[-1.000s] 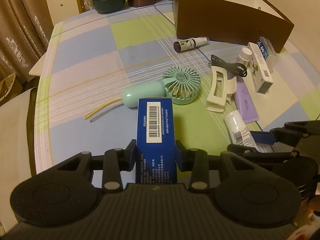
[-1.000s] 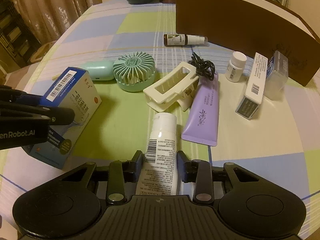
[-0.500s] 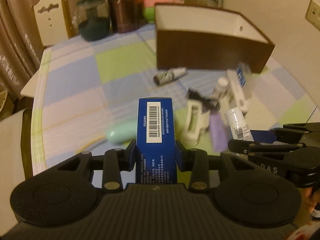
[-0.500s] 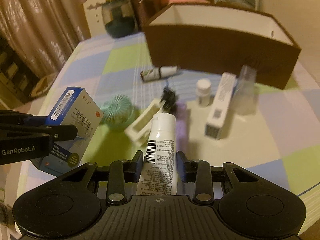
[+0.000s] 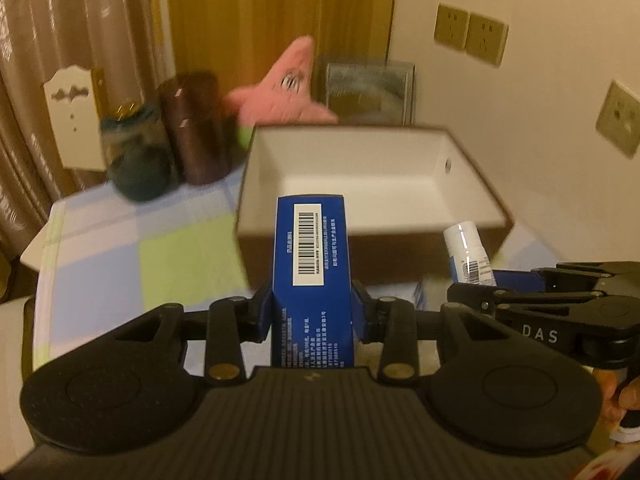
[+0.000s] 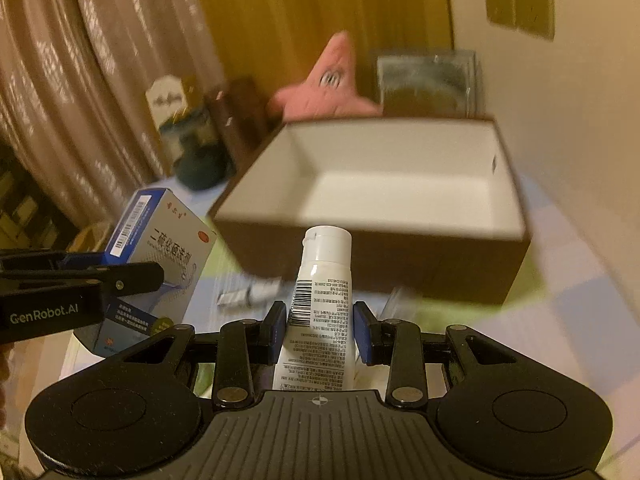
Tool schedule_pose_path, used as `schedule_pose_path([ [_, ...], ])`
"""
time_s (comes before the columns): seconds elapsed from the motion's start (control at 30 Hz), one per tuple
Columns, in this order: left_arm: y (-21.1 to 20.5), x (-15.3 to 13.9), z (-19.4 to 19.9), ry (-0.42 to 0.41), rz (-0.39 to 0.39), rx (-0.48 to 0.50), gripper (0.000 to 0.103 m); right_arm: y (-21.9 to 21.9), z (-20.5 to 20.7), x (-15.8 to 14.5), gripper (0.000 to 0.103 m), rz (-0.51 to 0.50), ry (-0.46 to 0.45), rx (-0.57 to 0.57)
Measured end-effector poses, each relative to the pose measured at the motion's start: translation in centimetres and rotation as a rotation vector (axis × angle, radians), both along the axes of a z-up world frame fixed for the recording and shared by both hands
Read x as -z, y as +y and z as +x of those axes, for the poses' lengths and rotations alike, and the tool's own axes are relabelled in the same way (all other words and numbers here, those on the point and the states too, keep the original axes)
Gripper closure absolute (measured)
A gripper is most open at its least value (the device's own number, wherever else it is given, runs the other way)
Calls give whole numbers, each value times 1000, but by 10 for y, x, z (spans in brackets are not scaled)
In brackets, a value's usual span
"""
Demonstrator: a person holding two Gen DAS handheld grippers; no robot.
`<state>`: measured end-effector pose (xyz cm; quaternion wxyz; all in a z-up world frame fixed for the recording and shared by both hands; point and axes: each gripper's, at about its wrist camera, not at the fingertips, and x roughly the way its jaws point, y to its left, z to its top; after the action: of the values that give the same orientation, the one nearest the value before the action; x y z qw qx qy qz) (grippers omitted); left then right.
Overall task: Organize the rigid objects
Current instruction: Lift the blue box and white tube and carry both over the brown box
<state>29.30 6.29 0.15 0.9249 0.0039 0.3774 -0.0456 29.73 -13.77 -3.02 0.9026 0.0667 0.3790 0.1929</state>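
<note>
The table [image 5: 120, 248], under a checked blue, green and lilac cloth, filled the lower part of both views, and on it at twelve o'clock stood the brown box [image 5: 360, 256], open at the top, white inside and bare where the inside showed. Beyond it, at about eleven o'clock, a pink star-shaped plush toy [image 5: 284, 92] leaned by the wall, with a brown canister [image 5: 196, 132] and a dark glass jar [image 5: 136, 156] at ten o'clock. The left gripper [image 5: 312, 316] pointed down and forward toward the box, its jaws clamped on the narrow sides of a blue carton [image 5: 311, 256] that stood on end with a white barcode label facing up, in the air in front of the near wall of the box. At three o'clock from it, the right gripper [image 6: 320, 330] was pitched the same way, its jaws closed on a white tube [image 6: 322, 280], cap forward, small black print and a barcode on its body. The tube also hung short of the near wall of the box. Everything behind was blurred.
</note>
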Motion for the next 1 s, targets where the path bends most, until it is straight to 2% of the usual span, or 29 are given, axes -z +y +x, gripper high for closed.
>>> schedule_pose_path([
  [0.17, -24, -11, 52, -31, 9, -5, 67, -19, 53, -19, 67, 26, -36, 15],
  [0.47, -41, -7, 136, -41, 20, -52, 67, -42, 145, -18, 67, 43, -63, 55],
  [0.73, -48, 31, 183, 31, 35, -58, 67, -43, 198, 14, 67, 2, -28, 56],
  [1.0, -53, 73, 215, 127, 53, -53, 67, -40, 225, 54, 67, -34, 58, 39],
])
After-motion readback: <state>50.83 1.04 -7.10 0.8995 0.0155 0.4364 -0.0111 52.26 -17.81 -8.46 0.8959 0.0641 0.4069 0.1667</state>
